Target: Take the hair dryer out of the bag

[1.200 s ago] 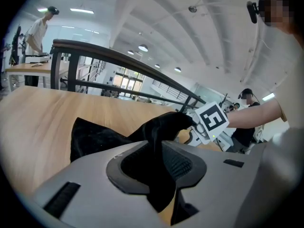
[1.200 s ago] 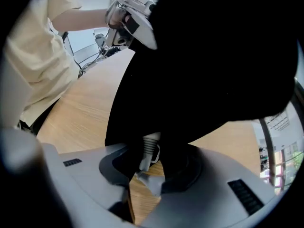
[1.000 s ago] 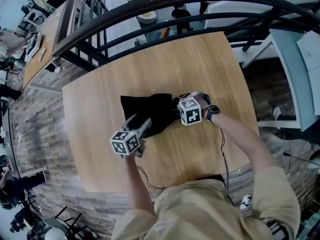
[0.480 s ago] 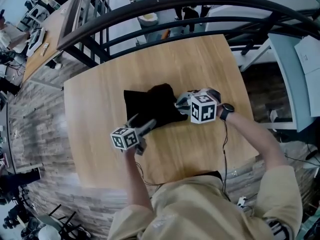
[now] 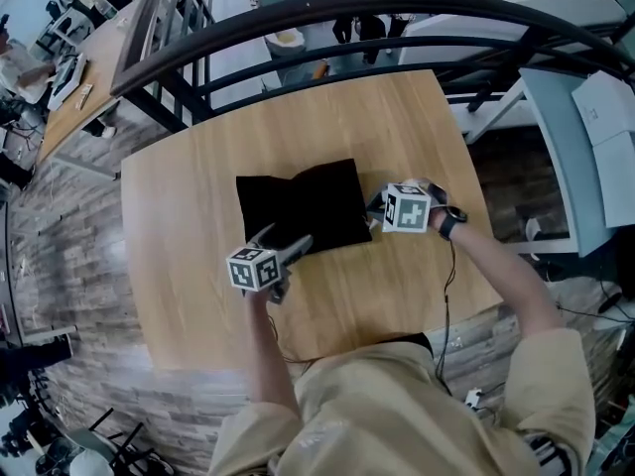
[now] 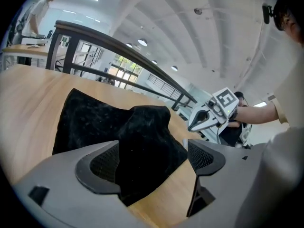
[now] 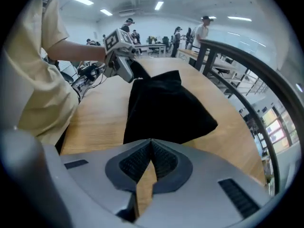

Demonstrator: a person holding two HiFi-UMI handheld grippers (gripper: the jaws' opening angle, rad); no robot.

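A black cloth bag (image 5: 303, 206) lies on the wooden table (image 5: 198, 186), spread fairly flat with a raised hump (image 6: 142, 122) in its middle. No hair dryer shows; the bag hides whatever is inside. My left gripper (image 5: 295, 248) is at the bag's near left corner. Its jaws stand wide open, with the bag's near edge (image 6: 142, 175) between them and untouched by the pads. My right gripper (image 5: 376, 207) is just off the bag's right edge, jaws shut together with nothing between them. Its own view shows the bag (image 7: 166, 108) ahead of the gripper (image 7: 151, 148) and the left gripper (image 7: 124, 68) beyond.
A dark curved metal railing (image 5: 298, 28) runs past the table's far edge, with a lower floor beyond it. The table's near edge (image 5: 327, 340) is close to my body. A thin cable (image 5: 448, 296) hangs from the right wrist. People stand far off in the room.
The right gripper pulled the bag's right edge up, let it go and drew off to the right with its jaws shut. The bag dropped and spread flatter. The left gripper shifted slightly.
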